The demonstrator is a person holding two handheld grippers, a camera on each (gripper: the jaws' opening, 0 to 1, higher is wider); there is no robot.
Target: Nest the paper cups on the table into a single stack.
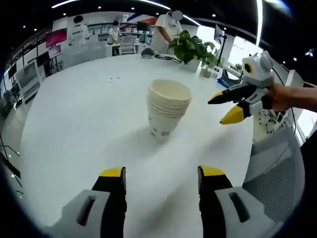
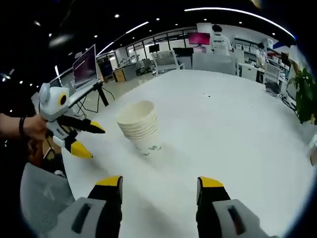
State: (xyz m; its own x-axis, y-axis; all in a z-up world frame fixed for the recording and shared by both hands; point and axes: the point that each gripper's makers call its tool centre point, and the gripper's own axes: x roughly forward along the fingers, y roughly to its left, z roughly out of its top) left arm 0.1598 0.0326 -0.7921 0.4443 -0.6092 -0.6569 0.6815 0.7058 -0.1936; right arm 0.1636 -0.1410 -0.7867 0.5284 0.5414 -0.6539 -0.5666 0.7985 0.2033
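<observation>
Cups nested, both tools clear.
Upright stack of cream paper cups (image 1: 168, 106) stands on white desk (image 1: 89, 129), ahead of spread left tool (image 1: 161, 179) and spread right tool (image 2: 158, 188).

The left gripper view looks down along its own jaws across the table (image 1: 89, 124), facing the cup stack (image 1: 168, 108) at frame centre from fairly near, with the right gripper (image 1: 229, 106) entering at the right edge. The right gripper view faces the same stack (image 2: 139, 125) from the other side, about as near, with the left gripper (image 2: 84, 139) at its left edge. Both views share the stack, the table (image 2: 237, 129) and the plant (image 1: 193, 48) (image 2: 306, 94).
</observation>
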